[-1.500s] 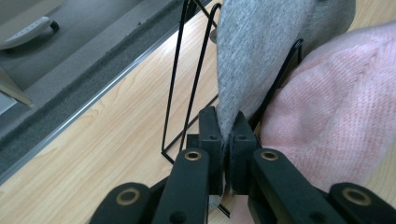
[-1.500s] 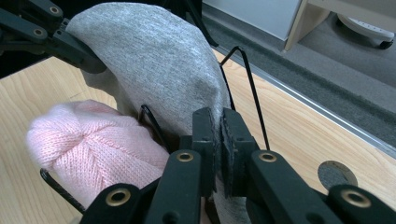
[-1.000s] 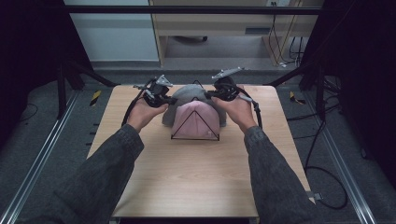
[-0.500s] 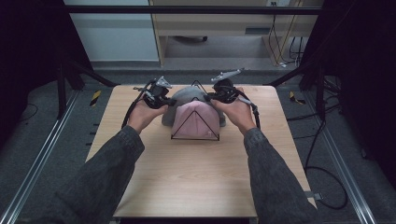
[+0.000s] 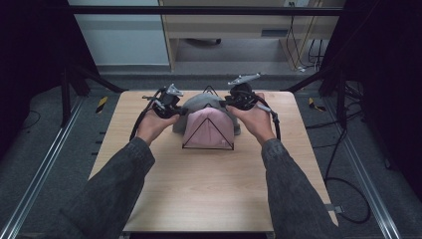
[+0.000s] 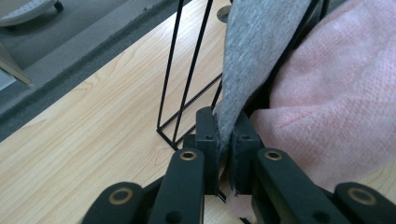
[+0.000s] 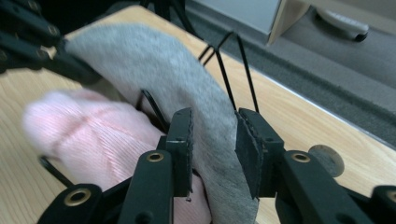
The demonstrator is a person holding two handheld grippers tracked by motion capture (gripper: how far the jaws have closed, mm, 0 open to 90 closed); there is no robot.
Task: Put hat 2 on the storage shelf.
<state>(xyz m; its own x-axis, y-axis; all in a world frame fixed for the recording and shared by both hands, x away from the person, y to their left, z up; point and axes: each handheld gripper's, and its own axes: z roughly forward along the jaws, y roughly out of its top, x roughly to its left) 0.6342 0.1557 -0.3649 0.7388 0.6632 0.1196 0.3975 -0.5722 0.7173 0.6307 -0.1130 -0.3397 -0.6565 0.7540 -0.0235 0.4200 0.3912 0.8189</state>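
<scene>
Grey cloth [image 6: 261, 51] pinched by left hand-held gripper [image 6: 226, 140]; right hand-held gripper [image 7: 214, 140] just opening, pads off cloth.

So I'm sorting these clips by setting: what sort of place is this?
Probably a lab or workshop recording station, not a home: a bare wooden table inside a dark metal frame, cables trailing over the grey floor, and a pale desk behind.

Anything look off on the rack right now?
Nothing damaged or spilled. The grey cloth and pink cloth drape over the wire rack. The left gripper pinches the grey cloth; the right gripper has just been opening around it.
</scene>
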